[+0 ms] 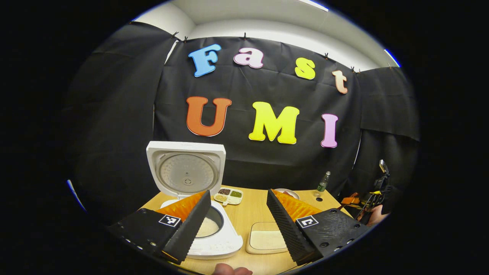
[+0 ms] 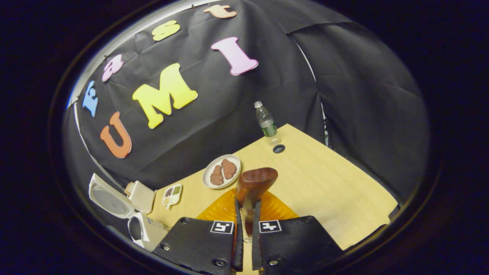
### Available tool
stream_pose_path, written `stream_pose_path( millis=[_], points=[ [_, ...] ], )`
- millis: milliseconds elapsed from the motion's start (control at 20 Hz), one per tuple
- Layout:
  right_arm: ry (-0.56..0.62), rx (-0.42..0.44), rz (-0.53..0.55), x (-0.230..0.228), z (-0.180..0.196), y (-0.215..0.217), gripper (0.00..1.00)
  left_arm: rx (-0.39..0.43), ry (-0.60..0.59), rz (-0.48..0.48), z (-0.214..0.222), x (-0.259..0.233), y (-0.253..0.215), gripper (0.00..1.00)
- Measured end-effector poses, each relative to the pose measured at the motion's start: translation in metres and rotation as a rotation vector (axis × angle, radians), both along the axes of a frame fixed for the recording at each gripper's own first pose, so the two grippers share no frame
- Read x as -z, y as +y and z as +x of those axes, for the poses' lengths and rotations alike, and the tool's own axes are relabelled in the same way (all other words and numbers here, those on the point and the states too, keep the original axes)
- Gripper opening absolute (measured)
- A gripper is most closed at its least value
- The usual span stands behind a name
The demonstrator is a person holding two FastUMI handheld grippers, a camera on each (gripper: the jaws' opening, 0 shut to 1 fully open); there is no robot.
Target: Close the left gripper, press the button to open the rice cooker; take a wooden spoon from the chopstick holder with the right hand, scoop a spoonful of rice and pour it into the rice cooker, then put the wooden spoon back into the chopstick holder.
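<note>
The wooden spoon [image 2: 255, 183] is clamped between the fingers of the right gripper [image 2: 246, 214], bowl forward along the finger axis. The left gripper [image 1: 237, 214] is held apart before the open rice cooker [image 1: 208, 233]; the rice tray [image 1: 266, 240] lies just right of it.

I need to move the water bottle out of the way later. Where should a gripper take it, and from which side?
Grip the bottle around its straight body below the cap, coming in level from the open table side. It stands upright near the back wall, so the wall side looks blocked.
</note>
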State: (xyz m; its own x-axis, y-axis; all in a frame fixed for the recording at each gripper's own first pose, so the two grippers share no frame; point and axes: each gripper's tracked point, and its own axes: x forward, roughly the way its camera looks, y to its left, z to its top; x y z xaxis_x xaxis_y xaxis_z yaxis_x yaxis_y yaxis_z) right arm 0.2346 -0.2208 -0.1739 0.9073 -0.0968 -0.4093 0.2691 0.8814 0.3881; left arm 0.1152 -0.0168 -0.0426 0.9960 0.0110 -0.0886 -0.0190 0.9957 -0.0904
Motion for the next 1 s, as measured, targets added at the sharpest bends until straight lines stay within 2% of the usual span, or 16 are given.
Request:
stream_pose_path(
  millis=[300,550,650,750,800,850,1000],
  points=[
    [0.05,-0.026,0.001,0.044,0.015,0.0,0.12,-0.048,0.026,0.013,-0.008,0.0,0.008,0.94],
    [0.062,-0.048,0.012,0.057,0.026,0.001,0.16,-0.077,0.049,0.004,-0.012,0.003,0.01,0.94],
    [0.031,-0.087,0.022,0.048,0.027,0.011,0.19,-0.082,0.044,0.0,-0.012,-0.001,0.01,0.94],
    [0.013,-0.12,-0.004,0.04,0.027,0.016,0.28,-0.083,0.029,0.001,-0.012,-0.008,0.009,0.94],
    [0.009,-0.119,-0.037,0.038,0.028,0.013,0.44,-0.081,0.022,0.002,-0.011,-0.01,0.01,0.94],
    [-0.005,-0.114,-0.066,0.028,0.028,0.01,0.48,-0.08,0.013,0.004,-0.01,-0.013,0.01,0.94],
    [-0.045,-0.079,-0.157,0.003,0.023,0.0,0.77,-0.081,-0.013,0.009,-0.004,-0.021,0.013,0.94]
  ],
)
